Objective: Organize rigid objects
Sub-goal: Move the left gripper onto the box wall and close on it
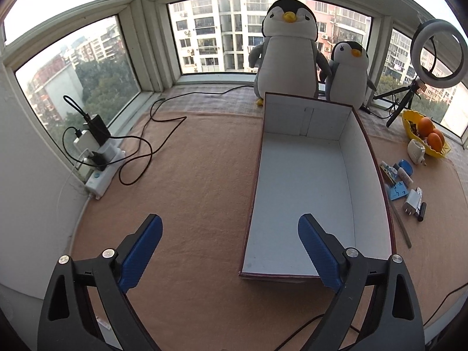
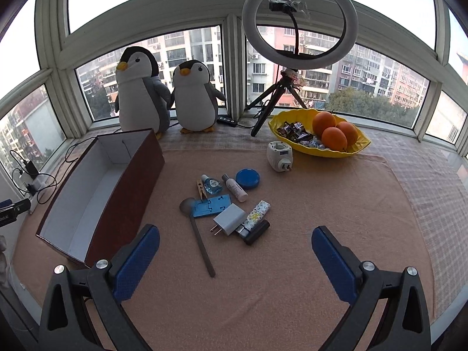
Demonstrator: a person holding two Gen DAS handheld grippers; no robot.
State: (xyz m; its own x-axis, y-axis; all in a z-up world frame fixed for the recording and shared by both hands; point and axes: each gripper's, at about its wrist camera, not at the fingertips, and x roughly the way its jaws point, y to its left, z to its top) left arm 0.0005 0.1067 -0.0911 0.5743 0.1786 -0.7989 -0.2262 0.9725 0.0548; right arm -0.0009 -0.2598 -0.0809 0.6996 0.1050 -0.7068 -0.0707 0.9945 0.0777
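An open box (image 1: 307,193), white inside and dark red outside, lies empty on the peach mat; the right wrist view shows the box (image 2: 87,193) at left. My left gripper (image 1: 230,219) is open, one finger over the box's near end, the other over the mat. Right of the box lies a cluster of small items: a white charger (image 2: 229,219), a grey spoon (image 2: 199,234), a blue stand (image 2: 209,206), a blue lid (image 2: 247,178), a white tube (image 2: 235,188), a patterned lighter (image 2: 257,213) and a black cylinder (image 2: 257,232). My right gripper (image 2: 236,230) hangs open just before them, holding nothing.
A white plug adapter (image 2: 279,153) sits before a yellow bowl (image 2: 361,146) of oranges and sweets. A ring light (image 2: 299,26) on a tripod and two plush penguins (image 2: 140,90) stand along the window. A power strip (image 1: 102,175) with looping cables lies at far left.
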